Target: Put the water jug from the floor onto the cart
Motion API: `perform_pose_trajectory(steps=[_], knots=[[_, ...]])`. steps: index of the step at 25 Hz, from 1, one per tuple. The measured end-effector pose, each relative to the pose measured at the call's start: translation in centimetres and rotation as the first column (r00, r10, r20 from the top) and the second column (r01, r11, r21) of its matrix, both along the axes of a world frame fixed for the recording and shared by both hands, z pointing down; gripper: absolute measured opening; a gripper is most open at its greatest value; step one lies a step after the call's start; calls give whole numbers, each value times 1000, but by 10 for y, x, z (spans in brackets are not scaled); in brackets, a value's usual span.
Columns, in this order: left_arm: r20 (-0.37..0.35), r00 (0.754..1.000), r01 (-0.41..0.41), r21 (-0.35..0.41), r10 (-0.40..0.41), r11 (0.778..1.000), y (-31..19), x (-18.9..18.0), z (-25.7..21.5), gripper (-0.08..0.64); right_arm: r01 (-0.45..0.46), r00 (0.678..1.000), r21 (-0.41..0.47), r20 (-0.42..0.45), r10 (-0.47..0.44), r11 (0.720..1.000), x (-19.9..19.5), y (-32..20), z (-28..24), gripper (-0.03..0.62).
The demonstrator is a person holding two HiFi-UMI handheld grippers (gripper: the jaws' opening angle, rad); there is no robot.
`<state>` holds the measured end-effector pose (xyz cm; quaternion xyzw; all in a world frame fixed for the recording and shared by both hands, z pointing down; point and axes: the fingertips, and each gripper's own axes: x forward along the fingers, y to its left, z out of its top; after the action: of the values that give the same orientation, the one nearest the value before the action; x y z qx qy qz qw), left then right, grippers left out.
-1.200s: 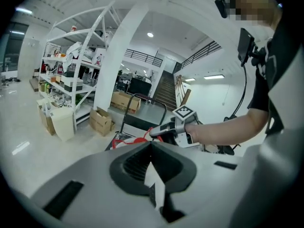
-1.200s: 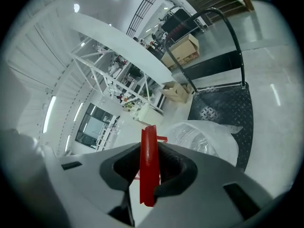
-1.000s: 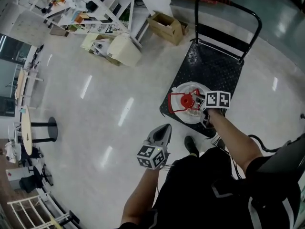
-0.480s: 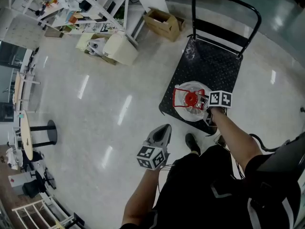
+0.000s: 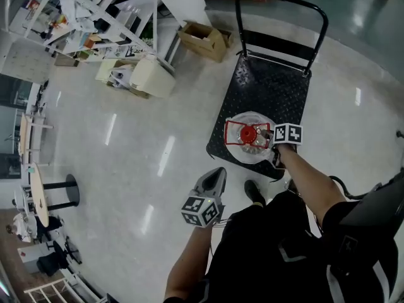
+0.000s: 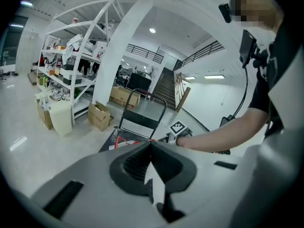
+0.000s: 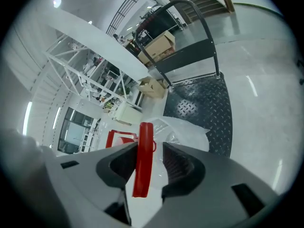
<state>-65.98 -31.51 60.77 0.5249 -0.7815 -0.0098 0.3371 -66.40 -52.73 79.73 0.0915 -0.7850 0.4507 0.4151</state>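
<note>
The clear water jug [image 5: 251,151] with a red cap and red carry handle [image 5: 243,133] stands on the near end of the black cart deck [image 5: 273,84]. My right gripper [image 5: 270,136] reaches down to the jug's top. In the right gripper view the red handle [image 7: 142,160] runs between the jaws of the right gripper [image 7: 147,147], which are opening, and a gap shows beside the handle. The jug's clear body [image 7: 183,129] lies just beyond. My left gripper [image 5: 218,171] hangs over the floor near my legs, shut and holding nothing, and its own view shows the left gripper [image 6: 151,145] with jaws together.
The cart's push bar [image 5: 282,5] rises at its far end. A cardboard box [image 5: 203,38], a beige bin [image 5: 151,76] and white shelving [image 5: 95,17] stand to the left beyond the cart. My shoe [image 5: 254,192] is by the cart's near edge. A round table [image 5: 38,188] stands far left.
The right gripper has come down with the jug, which now rests lower on the cart deck. The left gripper has hardly moved.
</note>
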Motion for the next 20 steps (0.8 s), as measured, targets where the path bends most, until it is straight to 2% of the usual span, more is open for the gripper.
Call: perform_pose_trajectory(steps=[1, 3, 7, 10, 13, 16, 18, 20], knots=[[7, 1000, -2, 1, 2, 1000, -2, 2, -2, 0, -1, 1000, 3, 1, 1, 1000, 4, -3, 0, 156], [23, 1000, -1, 6, 1, 1000, -5, 4, -8, 0, 10, 1000, 14, 9, -10, 1000, 11, -9, -3, 189], [52, 999, 2, 39, -4, 999, -16, 8, -25, 0, 61, 998, 105, 26, -64, 993, 30, -30, -27, 195], [117, 992, -60, 73, 52, 996, -38, 15, -45, 0, 75, 994, 185, 70, -89, 980, 44, -55, -62, 195], [196, 974, -135, 81, 118, 988, -66, 33, -67, 0, 61, 983, 252, 153, -102, 966, 64, -82, -109, 193], [212, 965, -181, 129, 152, 975, -96, 52, -95, 0, 23, 965, 317, 241, -104, 948, 89, -108, -165, 192], [226, 961, -199, 171, 158, 965, -116, 62, -114, 0, 15, 944, 358, 302, -131, 934, 107, -121, -204, 165], [255, 952, -225, 204, 170, 953, -137, 70, -129, 0, 15, 919, 431, 349, -181, 902, 125, -135, -241, 50]])
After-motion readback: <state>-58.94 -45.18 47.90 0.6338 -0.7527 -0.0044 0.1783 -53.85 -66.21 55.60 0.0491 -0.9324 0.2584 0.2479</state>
